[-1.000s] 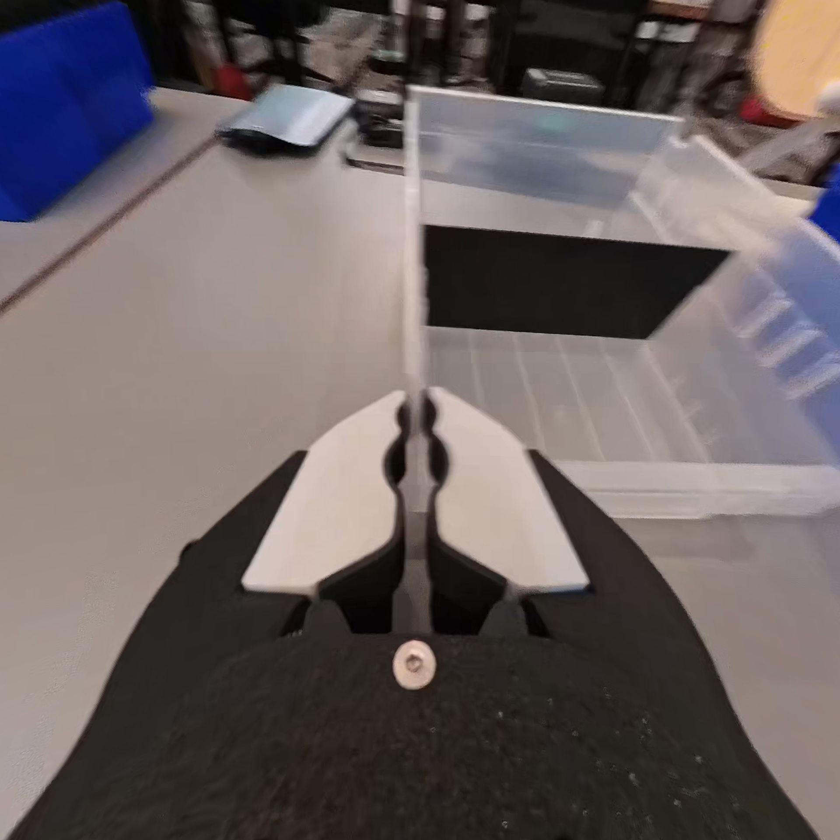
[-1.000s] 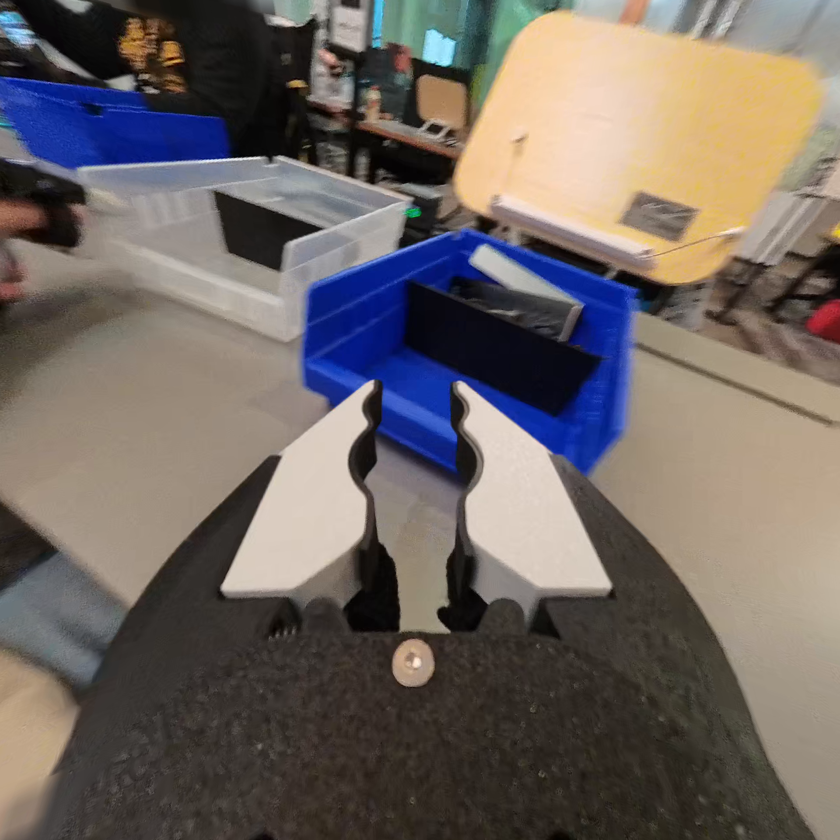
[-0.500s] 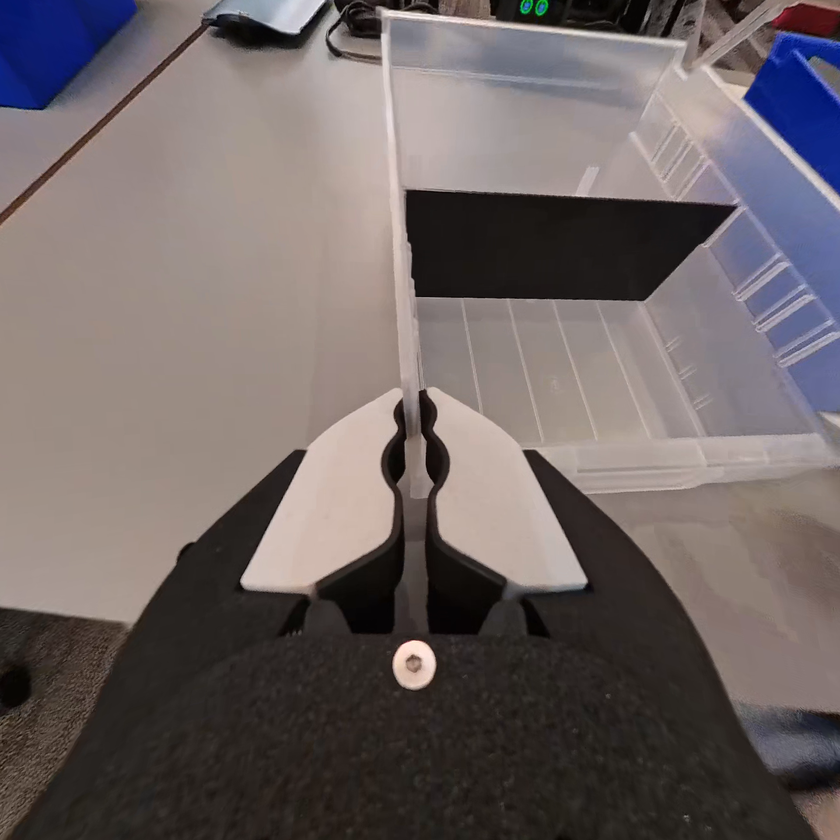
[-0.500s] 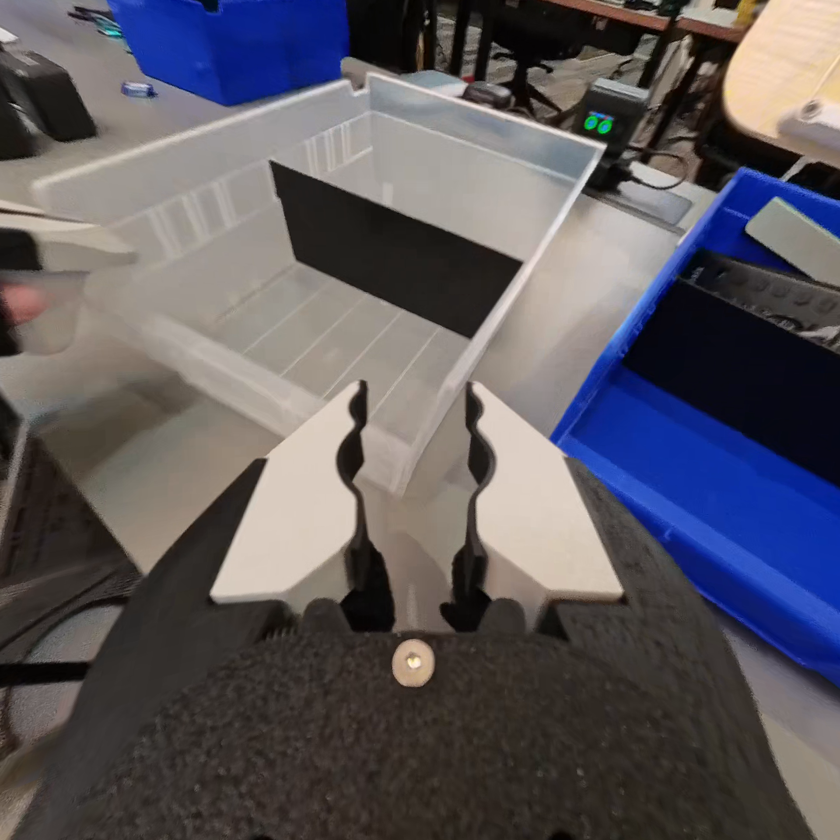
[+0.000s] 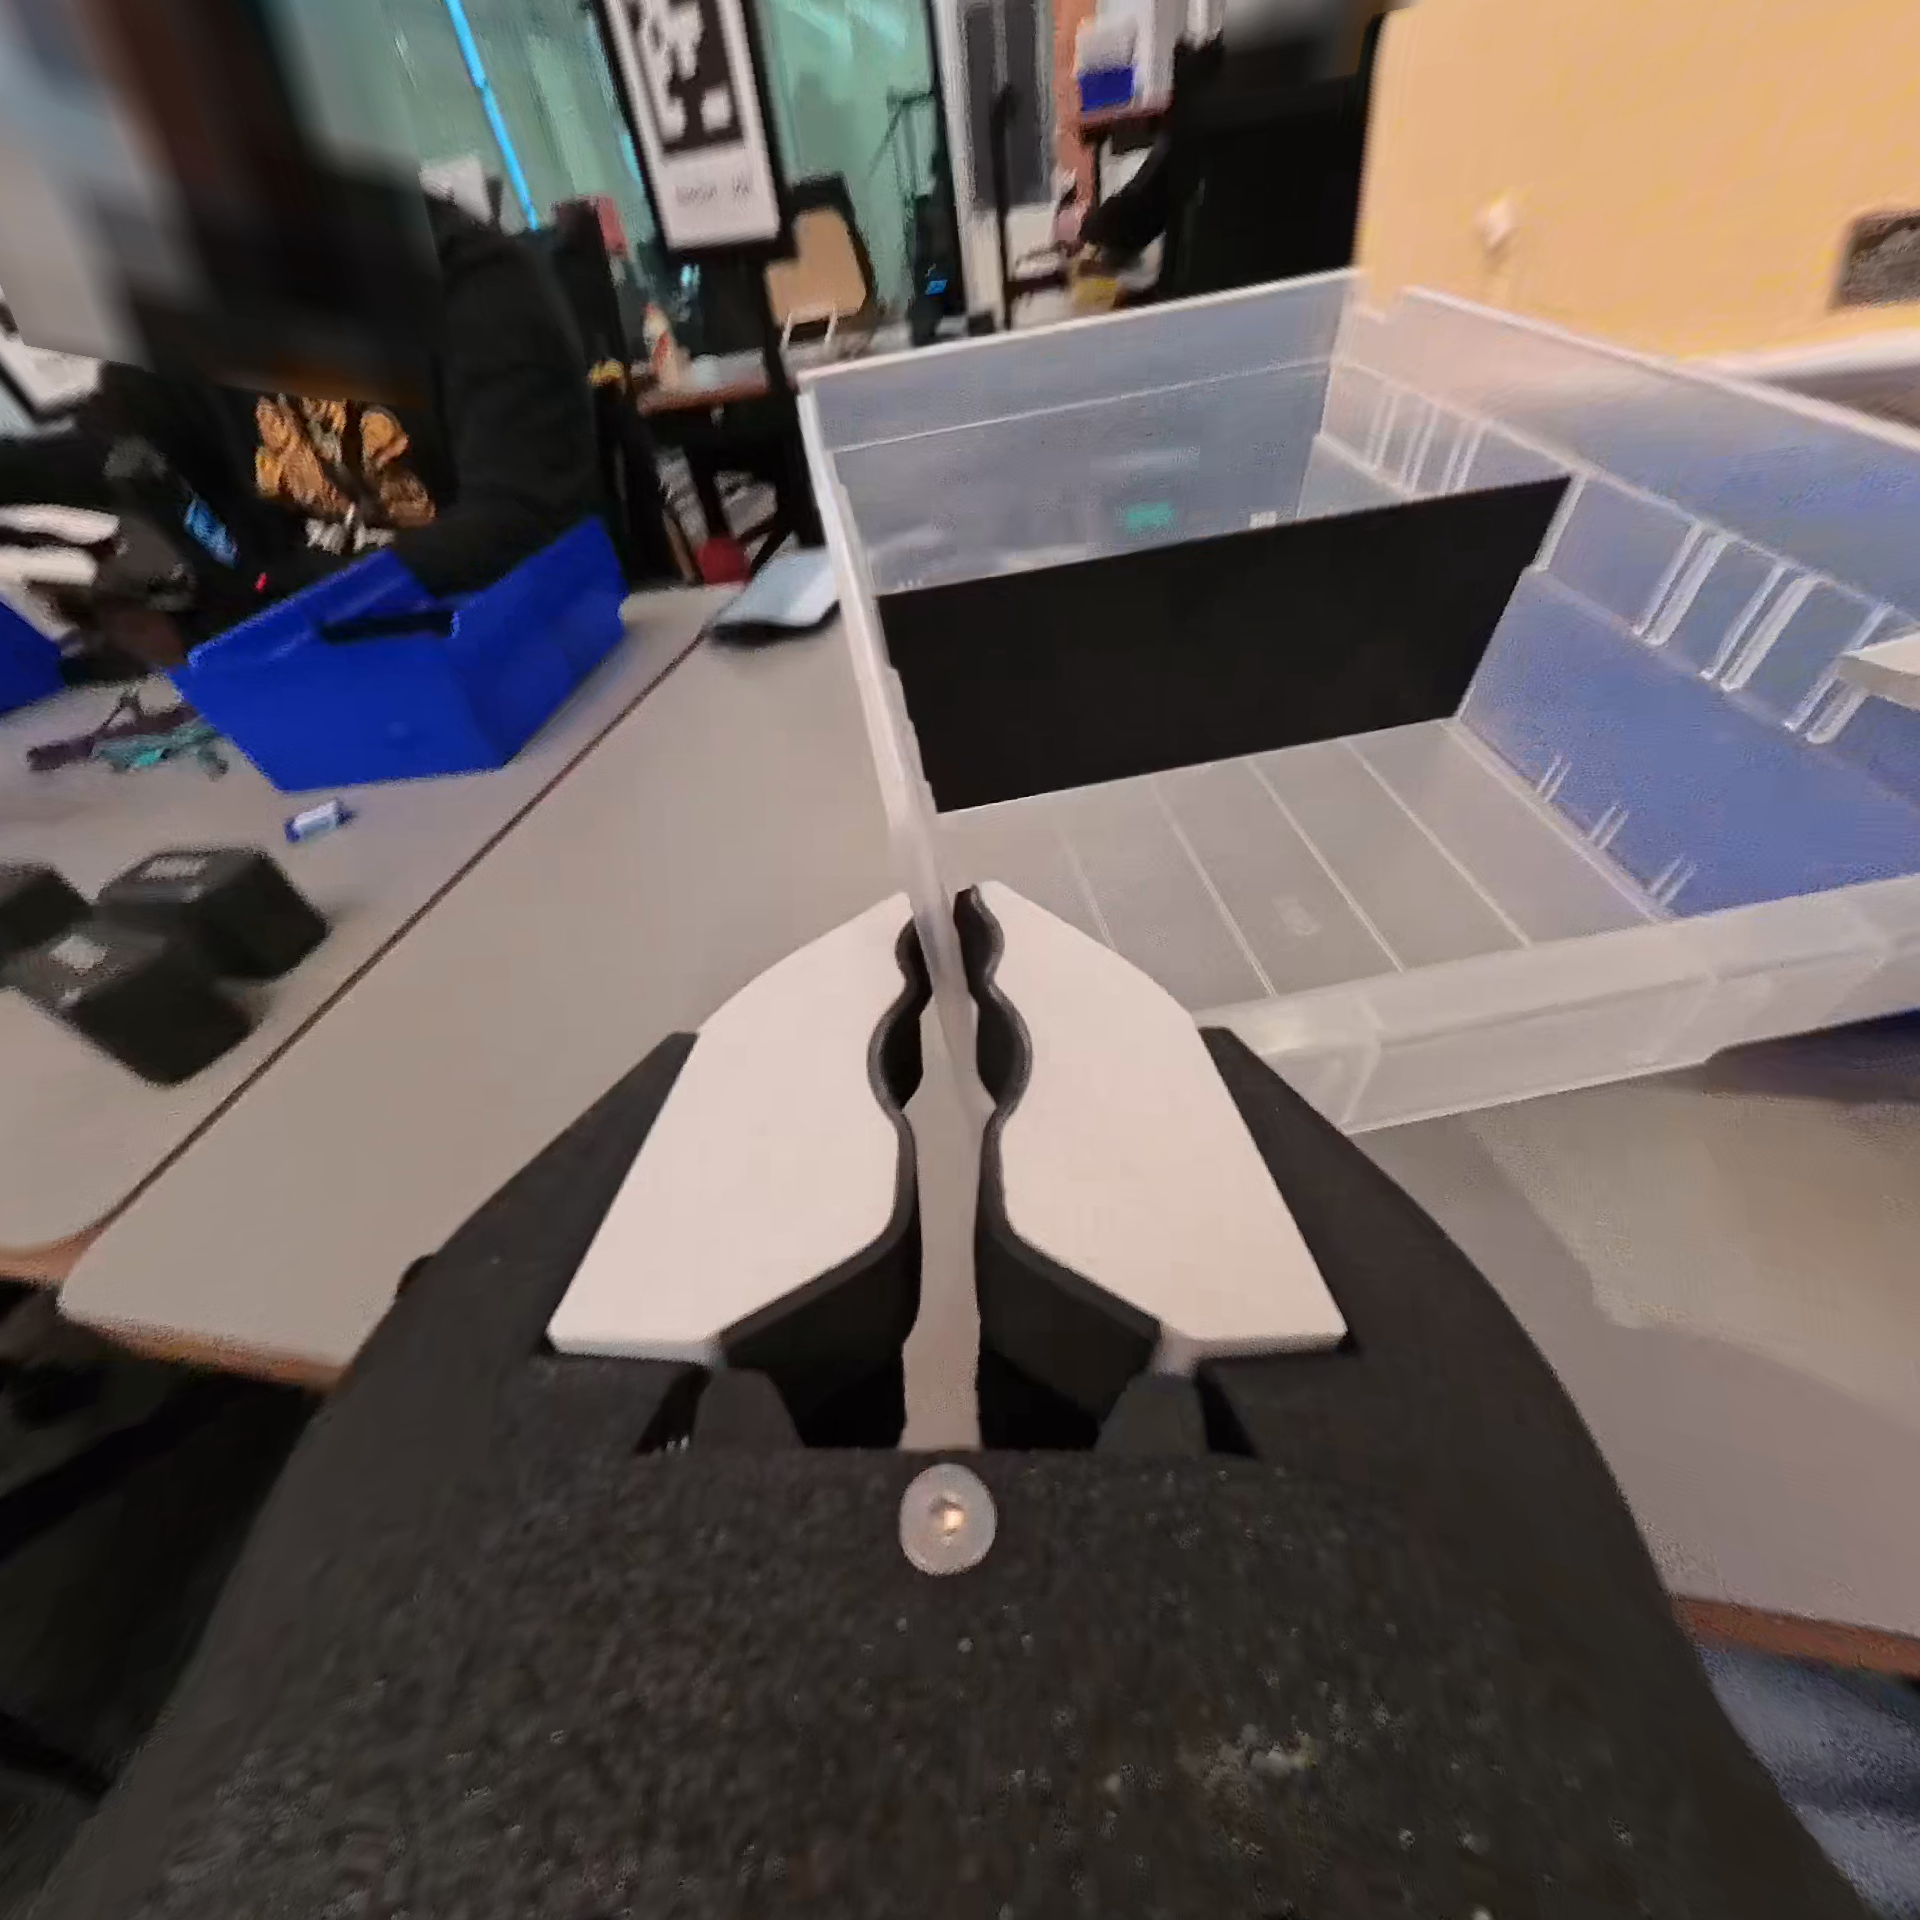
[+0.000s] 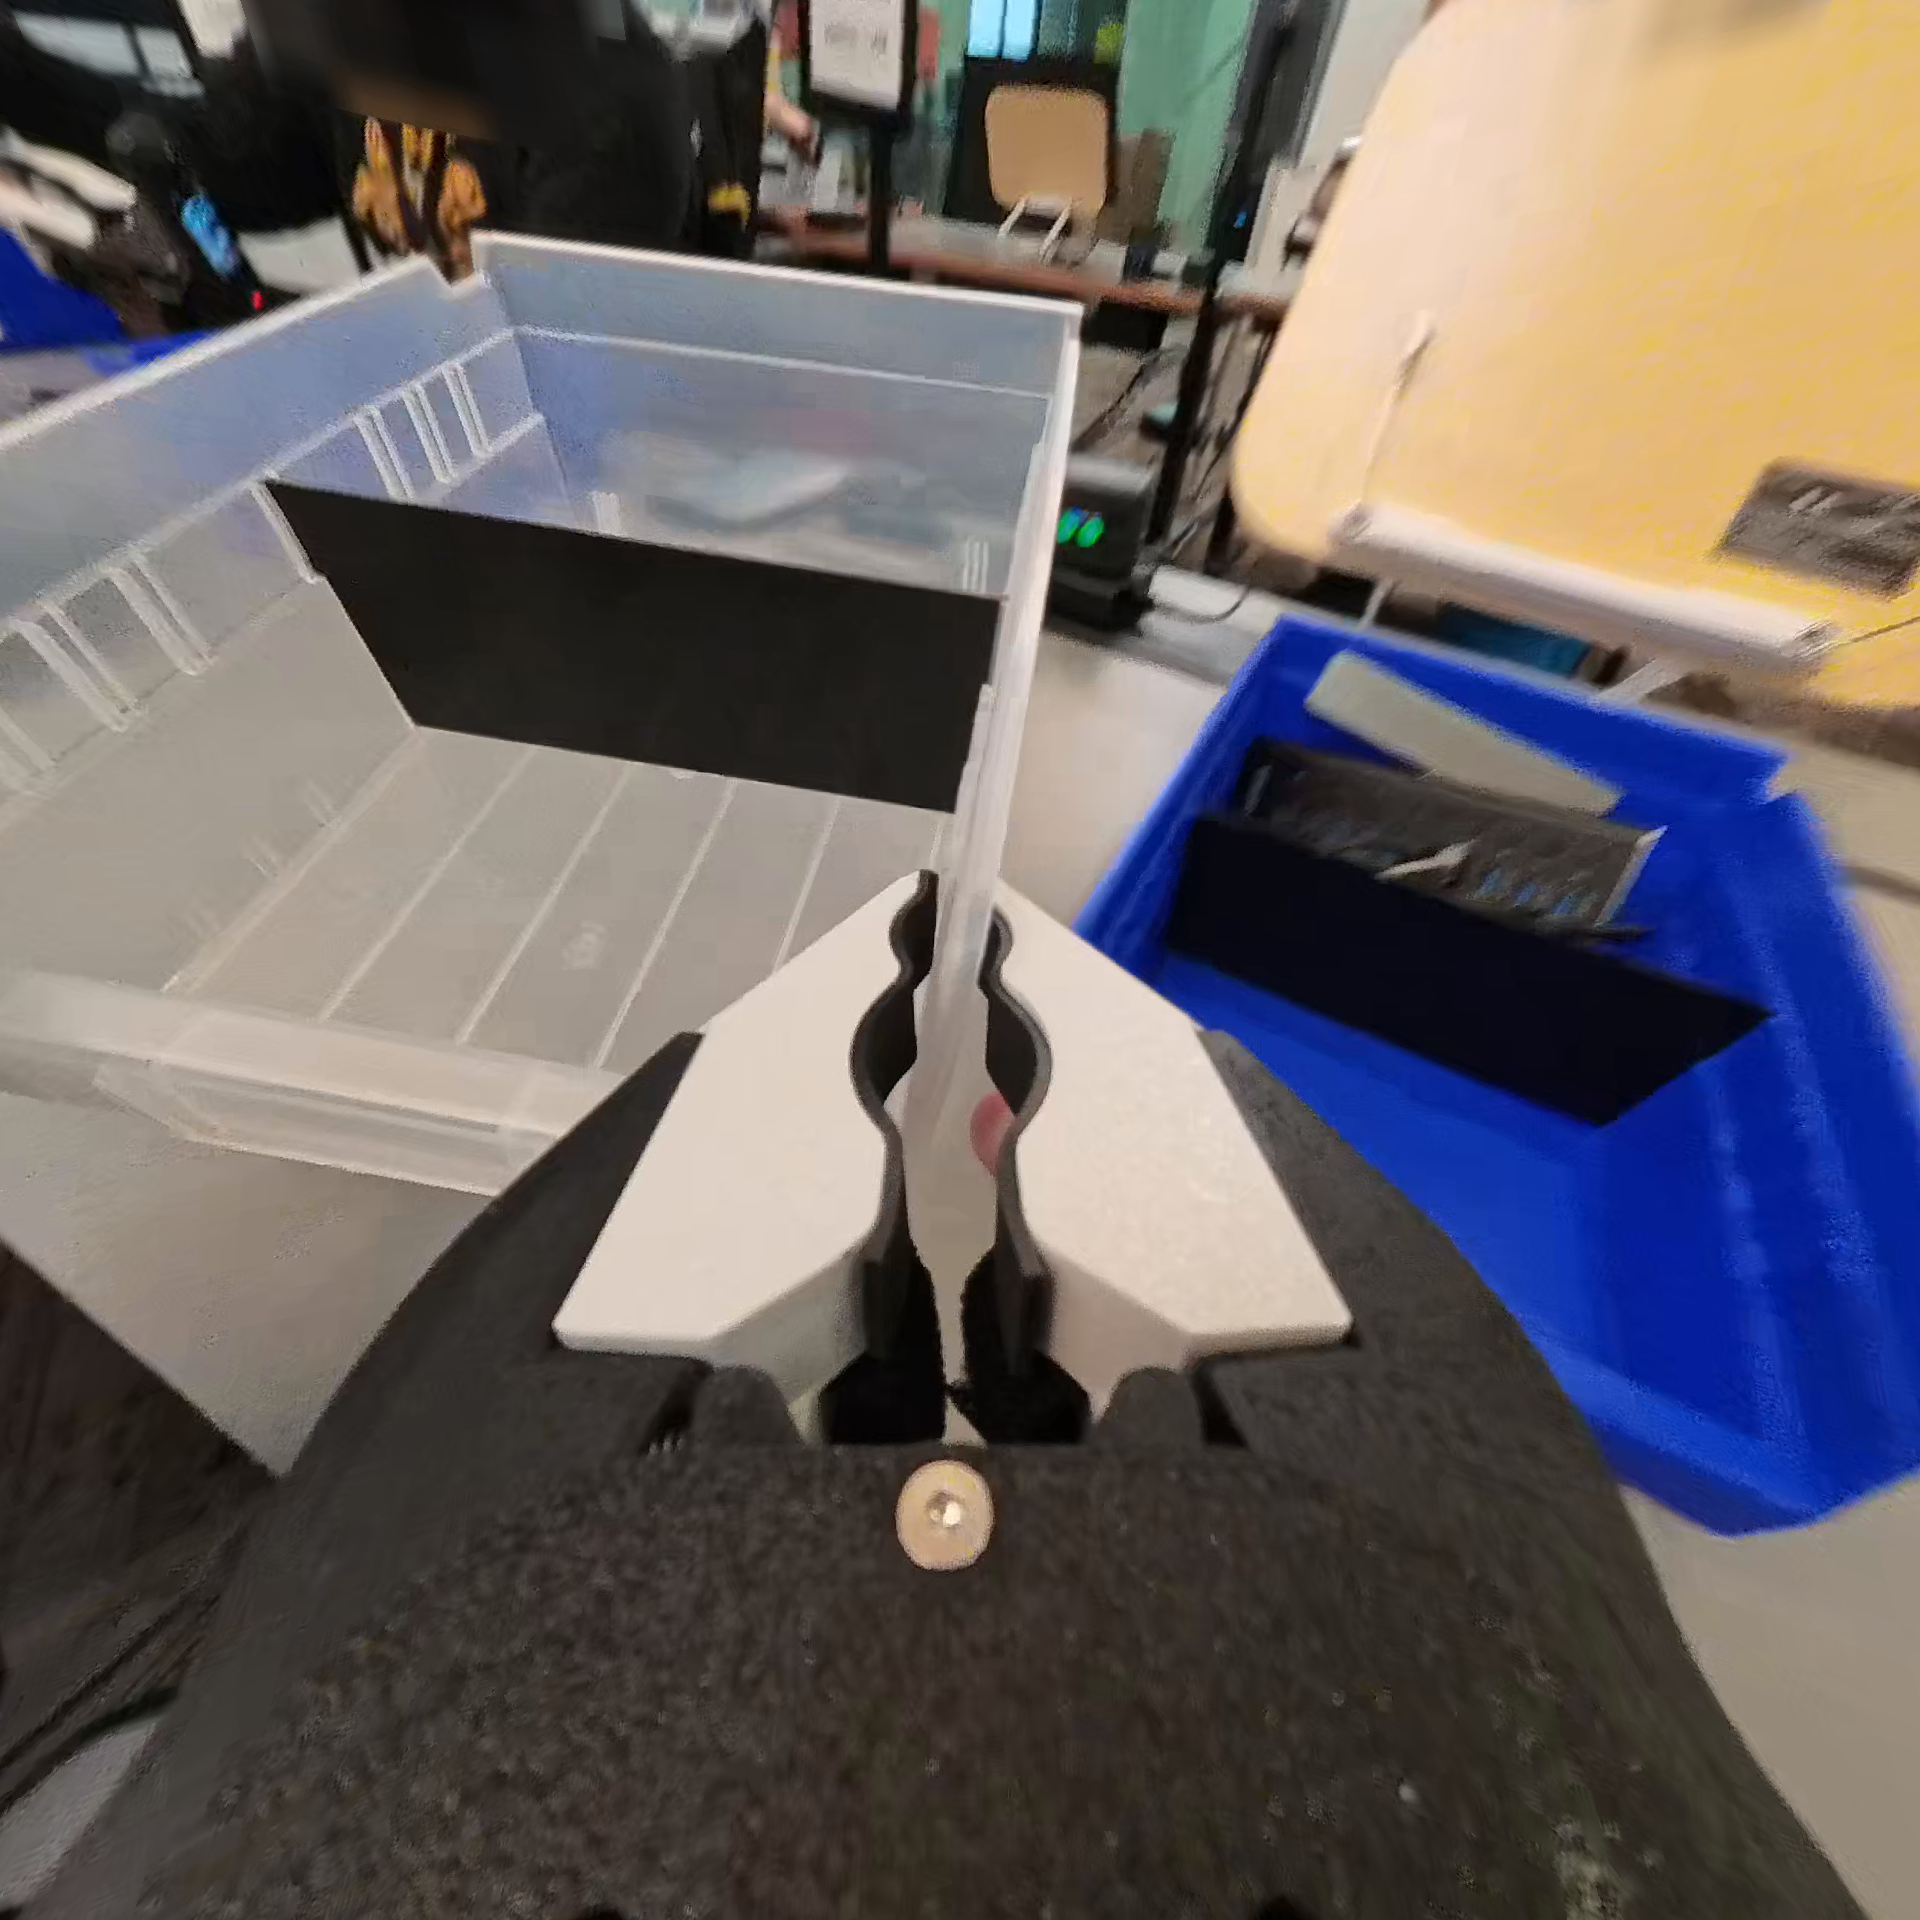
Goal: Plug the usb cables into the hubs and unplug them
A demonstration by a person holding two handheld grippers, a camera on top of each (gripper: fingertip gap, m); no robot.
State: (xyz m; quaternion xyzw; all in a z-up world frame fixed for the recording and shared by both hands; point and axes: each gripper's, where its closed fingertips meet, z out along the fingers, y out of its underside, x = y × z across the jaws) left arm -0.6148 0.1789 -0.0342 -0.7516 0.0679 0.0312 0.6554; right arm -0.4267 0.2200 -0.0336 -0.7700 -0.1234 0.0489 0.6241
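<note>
Hubs and USB cables cannot be made out for sure in either view; dark flat items [image 6: 1455, 842] lean behind a black divider in a blue bin [image 6: 1621, 1195], seen only by the right camera, their long edges running along the divider. That bin sits on the grey table [image 6: 208, 1247] just right of a clear bin [image 6: 769, 343].

The clear bin is held at both side walls. The left gripper [image 5: 948, 914] has its fingers pressed onto the left wall [image 5: 883, 665], which runs straight away from the camera. The right gripper [image 6: 961, 914] pinches the right wall [image 6: 1023, 582] the same way. A black divider [image 5: 1195, 644] crosses the clear bin from wall to wall; the near compartment looks bare.

Only the left view shows another blue bin [image 5: 416, 686] and black blocks [image 5: 156, 966] on a neighbouring table. Only the right view shows a tan tabletop [image 6: 1610, 312] standing on edge behind.
</note>
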